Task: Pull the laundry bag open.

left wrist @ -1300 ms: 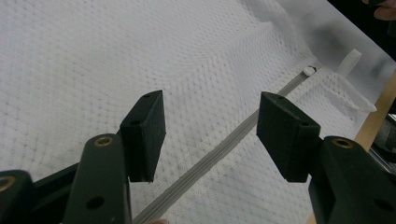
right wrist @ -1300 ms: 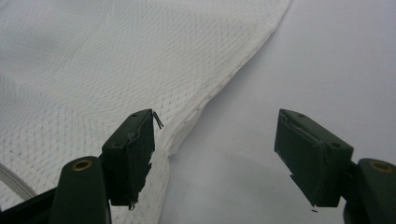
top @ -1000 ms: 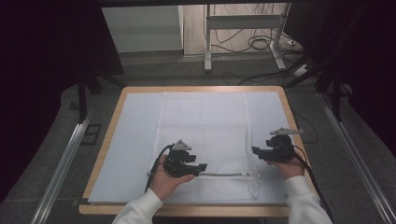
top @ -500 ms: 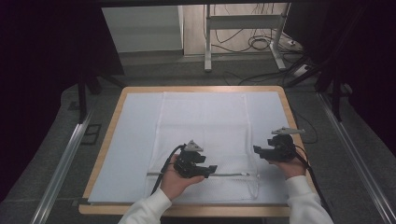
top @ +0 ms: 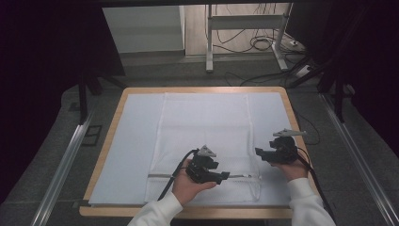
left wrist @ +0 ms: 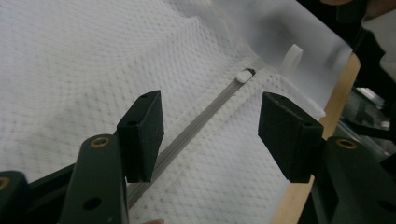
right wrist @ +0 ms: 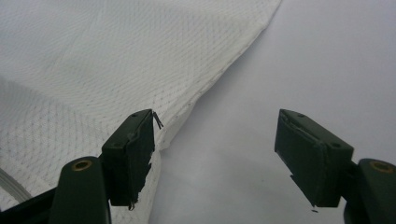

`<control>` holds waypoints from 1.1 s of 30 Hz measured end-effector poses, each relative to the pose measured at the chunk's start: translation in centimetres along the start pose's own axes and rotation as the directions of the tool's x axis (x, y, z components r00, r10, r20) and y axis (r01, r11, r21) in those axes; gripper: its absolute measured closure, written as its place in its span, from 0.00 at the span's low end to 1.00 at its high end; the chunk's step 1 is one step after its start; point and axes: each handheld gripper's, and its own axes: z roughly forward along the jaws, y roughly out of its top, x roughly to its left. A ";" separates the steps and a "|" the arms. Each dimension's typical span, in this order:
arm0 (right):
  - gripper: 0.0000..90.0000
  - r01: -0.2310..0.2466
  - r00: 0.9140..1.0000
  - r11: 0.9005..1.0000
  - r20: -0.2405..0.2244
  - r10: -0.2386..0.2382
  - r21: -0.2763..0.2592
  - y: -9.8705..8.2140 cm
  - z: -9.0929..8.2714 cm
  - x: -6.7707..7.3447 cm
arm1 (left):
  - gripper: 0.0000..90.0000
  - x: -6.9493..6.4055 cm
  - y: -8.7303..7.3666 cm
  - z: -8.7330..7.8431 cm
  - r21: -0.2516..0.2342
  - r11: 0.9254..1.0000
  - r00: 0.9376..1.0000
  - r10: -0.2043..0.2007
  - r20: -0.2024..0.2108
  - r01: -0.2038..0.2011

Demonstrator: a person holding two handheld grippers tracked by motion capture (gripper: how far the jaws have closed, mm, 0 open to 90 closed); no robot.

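A white mesh bag (top: 207, 127) lies flat on the pale mat, with a grey zipper (top: 160, 176) running across its near end. My left gripper (top: 225, 177) points right along that zipper, low over it. In the left gripper view the left gripper (left wrist: 212, 109) is open, and the zipper (left wrist: 196, 126) passes between the jaws, close to the left one, untouched. The white zipper pull (left wrist: 243, 75) sits ahead of the jaws. My right gripper (top: 259, 153) is beside the bag's right edge. In its own view the right gripper (right wrist: 217, 126) is open over the bag's edge (right wrist: 205, 93) and bare mat.
The mat (top: 131, 141) covers a wooden table (top: 113, 113) whose rim shows all round. A small white tab (left wrist: 293, 55) sticks up from the bag beyond the zipper pull. Metal rails (top: 66, 160) run along both sides of the table, and cables lie on the floor behind.
My left gripper has slid to the right along the zipper, uncovering the zipper's left stretch. The right gripper has stayed where it was.
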 end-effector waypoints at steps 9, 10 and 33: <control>0.32 0.021 1.000 1.000 0.005 -0.021 0.014 -0.2 0.1 0.3 | 0.45 -0.8 0.7 1.2 0.017 1.000 1.000 -0.007 0.008 0.006; 0.32 0.021 1.000 1.000 0.006 -0.021 0.014 -0.2 0.1 0.2 | 0.45 -0.8 0.8 1.3 0.017 1.000 1.000 -0.008 0.008 0.008; 0.32 -0.007 1.000 1.000 0.008 0.007 -0.001 -0.1 -0.2 -0.3 | 0.46 -1.5 1.7 3.3 0.043 0.999 1.000 -0.008 0.020 0.007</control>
